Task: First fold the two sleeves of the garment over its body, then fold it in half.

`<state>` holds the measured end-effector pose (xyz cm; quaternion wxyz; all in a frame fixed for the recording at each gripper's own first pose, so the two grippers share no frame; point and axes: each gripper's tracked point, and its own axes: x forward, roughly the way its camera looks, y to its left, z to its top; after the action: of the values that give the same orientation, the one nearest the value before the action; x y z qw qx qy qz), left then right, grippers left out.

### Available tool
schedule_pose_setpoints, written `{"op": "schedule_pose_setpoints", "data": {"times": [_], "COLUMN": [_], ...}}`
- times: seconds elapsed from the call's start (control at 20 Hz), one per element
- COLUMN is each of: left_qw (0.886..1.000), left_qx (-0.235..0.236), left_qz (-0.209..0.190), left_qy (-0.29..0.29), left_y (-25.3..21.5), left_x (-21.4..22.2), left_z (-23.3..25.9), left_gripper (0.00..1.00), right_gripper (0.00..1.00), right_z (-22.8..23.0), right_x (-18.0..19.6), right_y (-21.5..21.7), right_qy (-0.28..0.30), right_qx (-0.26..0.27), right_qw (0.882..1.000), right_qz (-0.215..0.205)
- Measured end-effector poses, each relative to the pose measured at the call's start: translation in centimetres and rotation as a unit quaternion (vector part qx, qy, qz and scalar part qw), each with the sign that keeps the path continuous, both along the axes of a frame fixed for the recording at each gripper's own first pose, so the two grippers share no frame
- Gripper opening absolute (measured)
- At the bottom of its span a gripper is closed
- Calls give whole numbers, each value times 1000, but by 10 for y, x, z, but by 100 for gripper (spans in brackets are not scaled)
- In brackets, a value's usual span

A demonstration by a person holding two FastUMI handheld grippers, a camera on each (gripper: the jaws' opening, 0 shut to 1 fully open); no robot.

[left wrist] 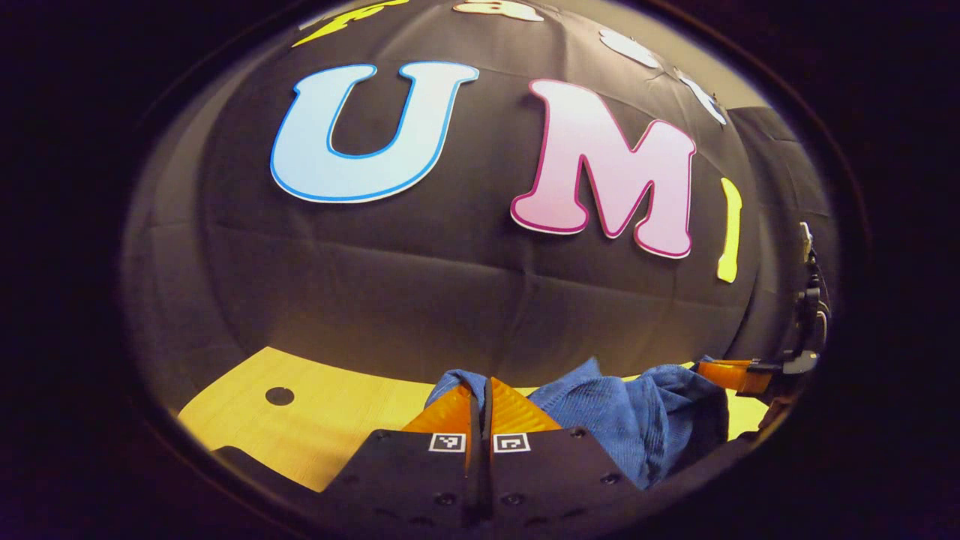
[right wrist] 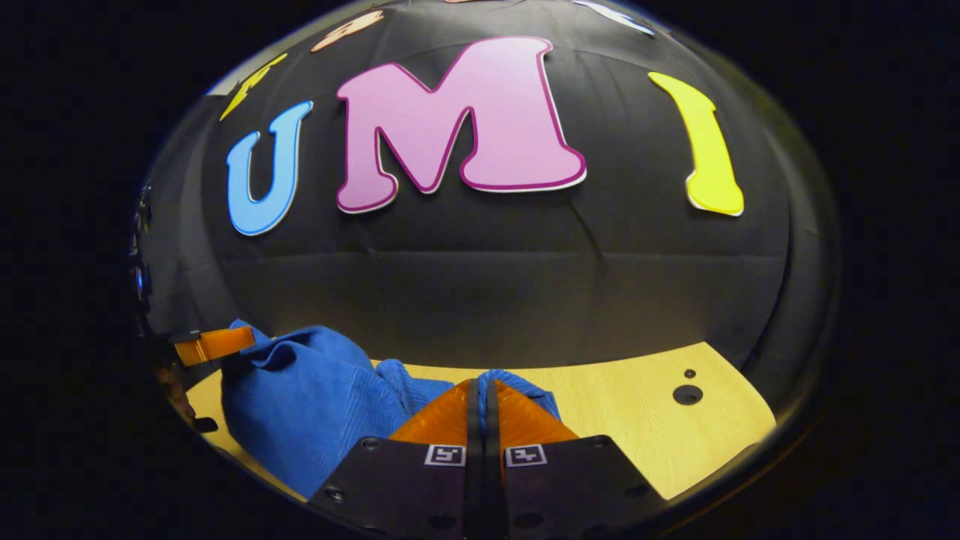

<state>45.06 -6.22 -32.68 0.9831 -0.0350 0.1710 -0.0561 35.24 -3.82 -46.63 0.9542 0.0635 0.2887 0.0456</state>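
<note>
In the left gripper view, the left gripper [left wrist: 481, 397] sits at the bottom with its two fingers [left wrist: 450, 414] pressed together on a fold of the blue garment [left wrist: 622, 420]; a narrow edge of cloth rises between and just past the tips. The rest of the garment lies bunched to the right of the jaws, heaped above the wooden table [left wrist: 330, 420]. Left of the jaws the table is bare wood with a dark round hole [left wrist: 279, 396]. Farther right, past the heap, the other gripper reaches into the cloth from the edge of the view.

In the right gripper view, the right gripper [right wrist: 481, 401] is likewise clamped, both fingers [right wrist: 517, 420] closed on a ridge of garment [right wrist: 300, 405] that pokes up between the tips. The bulk of the cloth spreads to the left of these jaws in a rumpled mound, its far corner held by the left gripper's fingers at the left edge. Right of the jaws the table [right wrist: 622, 412] shows plain wood with two dark holes [right wrist: 687, 394] near its far end.

Beyond the table in both views hangs the black booth wall [left wrist: 420, 285].
</note>
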Motion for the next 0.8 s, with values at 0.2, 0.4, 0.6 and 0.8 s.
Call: {"op": "schedule_pose_setpoints", "data": {"times": [0.2, 0.4, 0.6, 0.8], "left_qw": [999, 998, 995, 998], "left_qx": [37, 50, 63, 53], "left_qz": [21, -5, 20, 23], "left_qy": [7, 27, 74, 31], "left_y": [27, 19, 24, 21], "left_x": [44, 56, 37, -3], "left_z": [-42, -79, -100, -49], "left_gripper": [0, 8, 83, 84], "right_gripper": [4, 20, 53, 100], "right_z": [-60, -117, -120, -61], "right_x": [31, 37, 23, 0], "right_y": [-2, -2, -4, -11], "right_qy": [27, 56, 76, 29], "right_qx": [-39, -72, -96, -91], "right_qw": [999, 996, 992, 995], "right_qz": [13, 0, 4, -30]}}
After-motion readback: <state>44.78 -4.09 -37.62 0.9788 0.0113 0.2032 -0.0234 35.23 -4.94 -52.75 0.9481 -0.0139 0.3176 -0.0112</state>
